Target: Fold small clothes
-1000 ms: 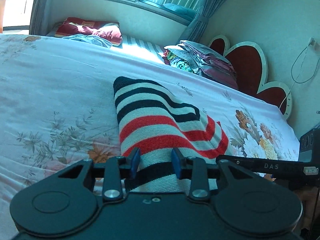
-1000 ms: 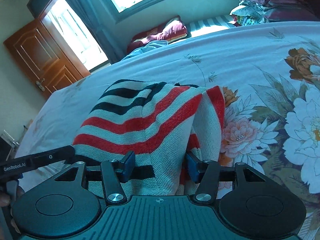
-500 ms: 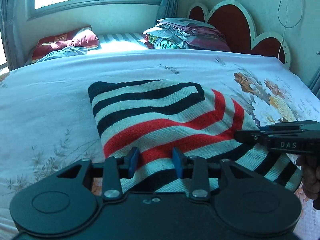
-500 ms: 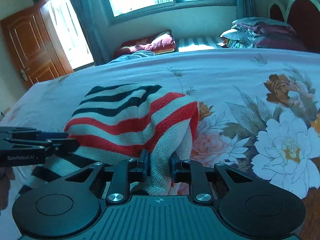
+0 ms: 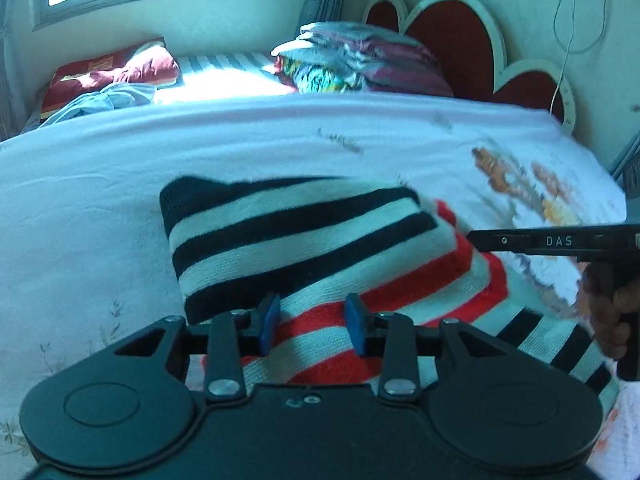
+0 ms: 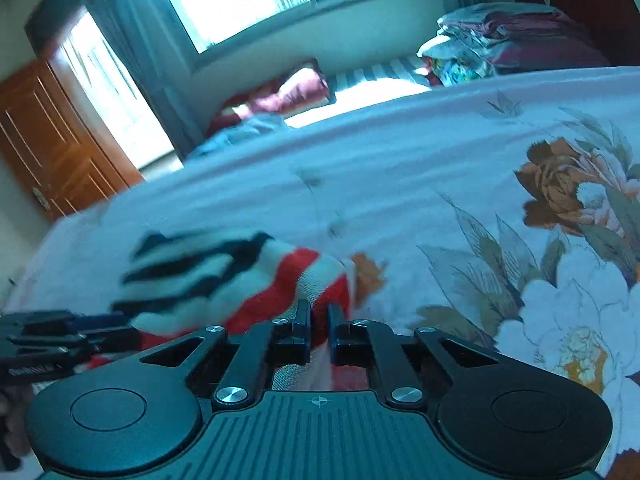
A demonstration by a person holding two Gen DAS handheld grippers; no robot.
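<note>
The right tool pinches the striped knit garment (on the floral bedsheet), while the left tool gapes empty.

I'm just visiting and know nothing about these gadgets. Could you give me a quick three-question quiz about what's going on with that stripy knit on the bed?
1. True or false: the right gripper is pinching the striped sweater.
2. Are the left gripper jaws: A) spread apart, B) pressed together?
3. What stands against the headboard, behind the floral bedsheet?

Key
1. True; its jaws sit close on a fold of knit.
2. A.
3. A pile of folded bedding.
</note>
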